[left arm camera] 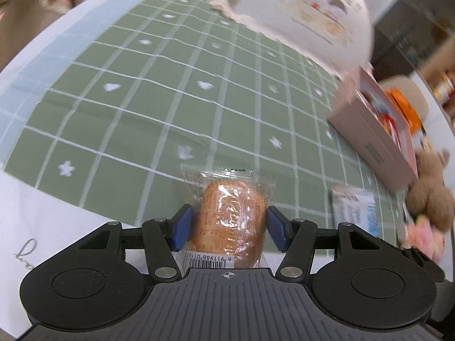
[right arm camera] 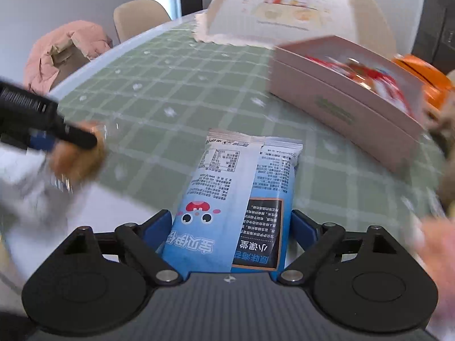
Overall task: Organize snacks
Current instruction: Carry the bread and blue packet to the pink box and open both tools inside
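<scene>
Left gripper [left arm camera: 229, 228] clamps the bun [left arm camera: 230, 221], right gripper [right arm camera: 231, 227] the blue packet [right arm camera: 236, 199], pink box [right arm camera: 341, 99] beyond.

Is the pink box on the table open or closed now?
Open. The pink box has no lid on top, and red snack packets lie visible inside it, seen from the right wrist view.
</scene>
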The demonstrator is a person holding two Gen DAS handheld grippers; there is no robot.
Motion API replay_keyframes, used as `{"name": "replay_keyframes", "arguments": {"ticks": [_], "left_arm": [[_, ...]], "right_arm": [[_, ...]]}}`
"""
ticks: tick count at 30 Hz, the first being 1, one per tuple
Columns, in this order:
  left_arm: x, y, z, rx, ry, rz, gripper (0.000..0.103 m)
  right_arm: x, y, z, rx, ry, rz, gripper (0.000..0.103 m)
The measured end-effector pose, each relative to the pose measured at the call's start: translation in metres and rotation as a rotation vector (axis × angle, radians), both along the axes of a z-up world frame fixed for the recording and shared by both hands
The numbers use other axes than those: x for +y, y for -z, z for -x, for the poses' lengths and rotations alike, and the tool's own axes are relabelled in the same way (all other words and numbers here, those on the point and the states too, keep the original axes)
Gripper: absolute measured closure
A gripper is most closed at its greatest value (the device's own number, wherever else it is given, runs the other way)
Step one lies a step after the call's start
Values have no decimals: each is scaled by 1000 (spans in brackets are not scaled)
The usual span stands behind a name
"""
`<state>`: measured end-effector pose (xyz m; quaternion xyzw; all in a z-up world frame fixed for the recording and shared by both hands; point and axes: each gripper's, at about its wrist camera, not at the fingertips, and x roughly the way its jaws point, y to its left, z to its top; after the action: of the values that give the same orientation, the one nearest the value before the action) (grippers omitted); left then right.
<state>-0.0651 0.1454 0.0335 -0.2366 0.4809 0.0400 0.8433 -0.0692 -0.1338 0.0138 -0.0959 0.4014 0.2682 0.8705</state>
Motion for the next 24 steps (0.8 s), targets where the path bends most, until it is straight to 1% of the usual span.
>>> {"name": "replay_keyframes", "arguments": {"ticks": [1,3,5,7,9,11,13,14,15,16,17,20,24], "left_arm": [[-6,0,-1,0,30,0,41],[-19,1,-6,-1,89,5,41],[-31,2,-11,-3,131,12,41],[-38,3,-15,-4,152,15,41],[-46,3,-15,-4,170,7,41],[-52,3,-15,-7,199,-15,41],[-57,4,-13,-14,221,-36,40],[-60,3,-11,-17,225,-42,40],[-61,3,-10,-18,229,-48,39],[-62,3,-10,-19,237,-56,39],[-63,3,-9,-17,247,-66,38],[-69,3,-10,3,272,-96,38],[-73,1,-13,31,288,-118,38]], "right_arm": [[-10,0,5,6,17,0,12],[-19,1,10,20,58,1,8],[-19,1,10,30,82,10,5],[-13,1,5,57,88,24,0],[-8,-1,-3,76,84,34,0],[-7,-1,-10,82,109,15,1],[-6,-1,-17,77,147,10,3],[-5,-2,-20,70,157,18,9],[-4,-5,-21,62,153,29,20],[-5,-7,-22,68,146,33,21],[-9,-11,-23,78,150,19,26],[-26,-32,-19,51,177,-42,26],[-47,-61,-10,-33,219,-57,26]]}}
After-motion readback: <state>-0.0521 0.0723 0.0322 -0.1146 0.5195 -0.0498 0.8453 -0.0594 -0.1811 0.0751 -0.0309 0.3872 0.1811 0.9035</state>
